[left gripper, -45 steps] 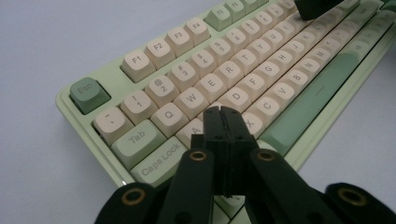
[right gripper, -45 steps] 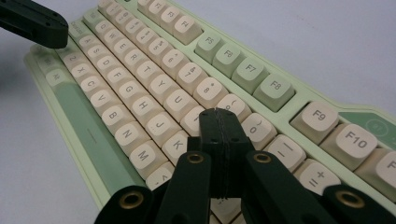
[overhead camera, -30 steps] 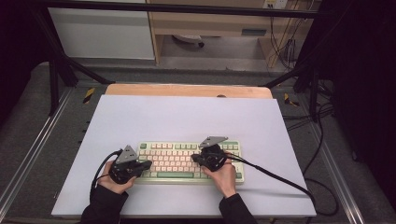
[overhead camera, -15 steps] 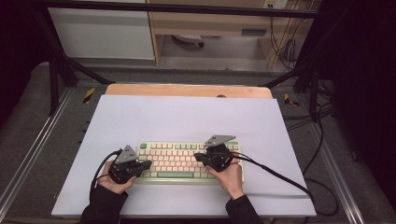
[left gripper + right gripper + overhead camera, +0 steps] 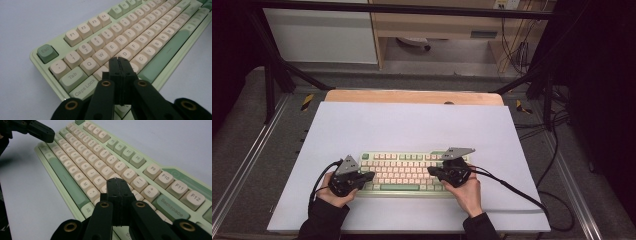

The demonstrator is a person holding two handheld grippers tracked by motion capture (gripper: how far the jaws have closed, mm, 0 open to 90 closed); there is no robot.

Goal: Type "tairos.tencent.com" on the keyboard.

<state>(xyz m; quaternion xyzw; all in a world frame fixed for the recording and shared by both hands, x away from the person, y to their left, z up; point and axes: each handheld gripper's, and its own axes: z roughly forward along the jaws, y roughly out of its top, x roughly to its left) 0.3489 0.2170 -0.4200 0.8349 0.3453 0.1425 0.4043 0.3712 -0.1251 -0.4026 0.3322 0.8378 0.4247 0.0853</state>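
Keyboard (image 5: pixel 404 172) sits near the front of the worktop (image 5: pixel 412 125), both my tongs, left (image 5: pixel 119 60) and right (image 5: pixel 115 180), are pinched shut holding nothing, so I reckon poking straight down with one closed tip avoids clipping neighbouring keys.

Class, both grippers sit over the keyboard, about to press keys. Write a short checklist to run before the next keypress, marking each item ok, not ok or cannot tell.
1. Left gripper jaws shut into one tip: ok.
2. Right gripper jaws shut: ok.
3. Keyboard flat on the white mat: ok.
4. Left tip over the A/S keys: ok; touching a key: cannot tell.
5. Right tip over the keys near P: ok; exact key: cannot tell.
6. Cable off the keys: ok.
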